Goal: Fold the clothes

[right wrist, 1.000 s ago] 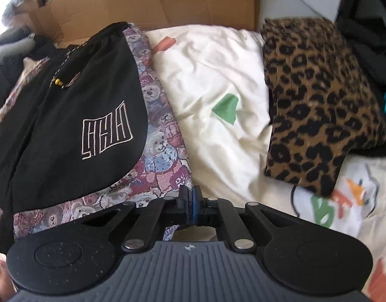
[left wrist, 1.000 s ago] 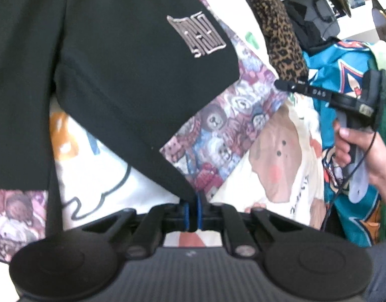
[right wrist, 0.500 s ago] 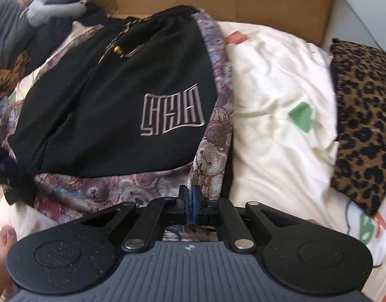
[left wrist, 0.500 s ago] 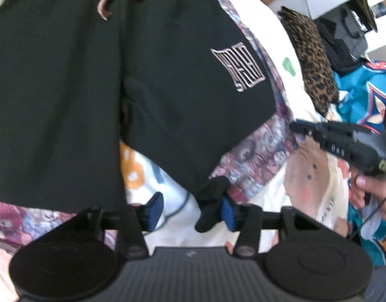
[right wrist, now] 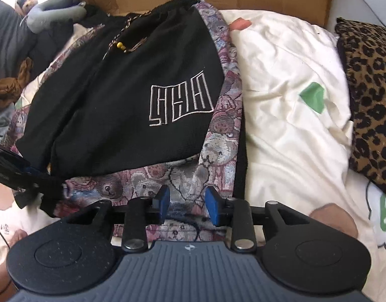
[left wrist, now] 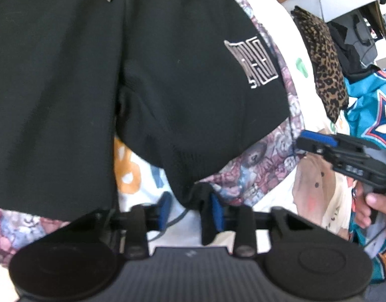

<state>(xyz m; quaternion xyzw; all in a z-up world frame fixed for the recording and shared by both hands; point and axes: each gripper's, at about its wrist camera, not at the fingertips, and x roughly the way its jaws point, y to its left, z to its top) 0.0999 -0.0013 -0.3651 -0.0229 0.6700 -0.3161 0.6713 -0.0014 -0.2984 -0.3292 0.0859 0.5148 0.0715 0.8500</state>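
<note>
At the black shorts (left wrist: 167, 80) hem, left gripper (left wrist: 189, 209) jaws closing, right gripper (right wrist: 187, 205) jaws opening, neither gripping.

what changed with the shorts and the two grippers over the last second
Both grippers let go. The left gripper, clamped on the hem of the black shorts a second ago, opened wide and has just been closing a little, a hem corner loose between its jaws. The right gripper, shut on the bear-print cloth, has just opened. The shorts stay spread out.

Matt black knit shorts (right wrist: 112, 105) lie on woven tapestry cloth (right wrist: 218, 151) over smooth cotton bedding (right wrist: 281, 75).
</note>
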